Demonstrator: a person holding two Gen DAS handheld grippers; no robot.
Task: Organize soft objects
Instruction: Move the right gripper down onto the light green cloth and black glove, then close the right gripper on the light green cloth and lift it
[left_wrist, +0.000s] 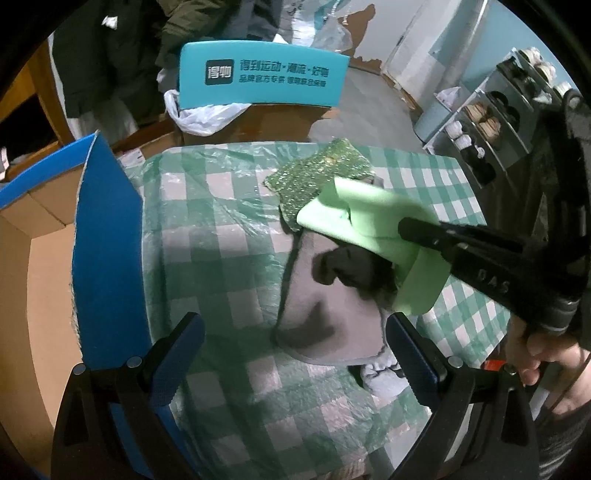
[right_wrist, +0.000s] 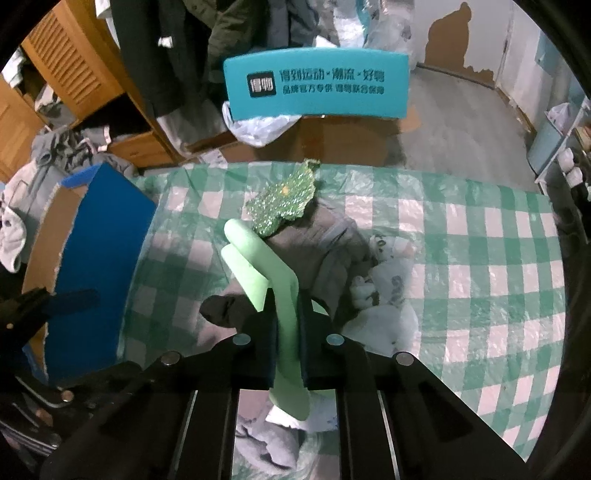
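Observation:
My right gripper (right_wrist: 287, 295) is shut on a folded light green foam sheet (right_wrist: 258, 262) and holds it above the table; it also shows in the left wrist view (left_wrist: 369, 218), clamped by the right gripper (left_wrist: 406, 227). Under it lie a grey cloth (left_wrist: 325, 306) and a green sparkly scrubbing cloth (left_wrist: 321, 170), also seen from the right wrist (right_wrist: 284, 205). A white patterned cloth (right_wrist: 388, 280) lies beside the grey one. My left gripper (left_wrist: 291, 354) is open and empty, low over the table's near side, just in front of the grey cloth.
The table carries a green-and-white checked plastic cover (left_wrist: 221, 236). An open cardboard box with blue flaps (left_wrist: 107, 236) stands at the table's left edge. A teal chair back (left_wrist: 262, 75) stands behind the table. A shoe rack (left_wrist: 491, 110) is at the right.

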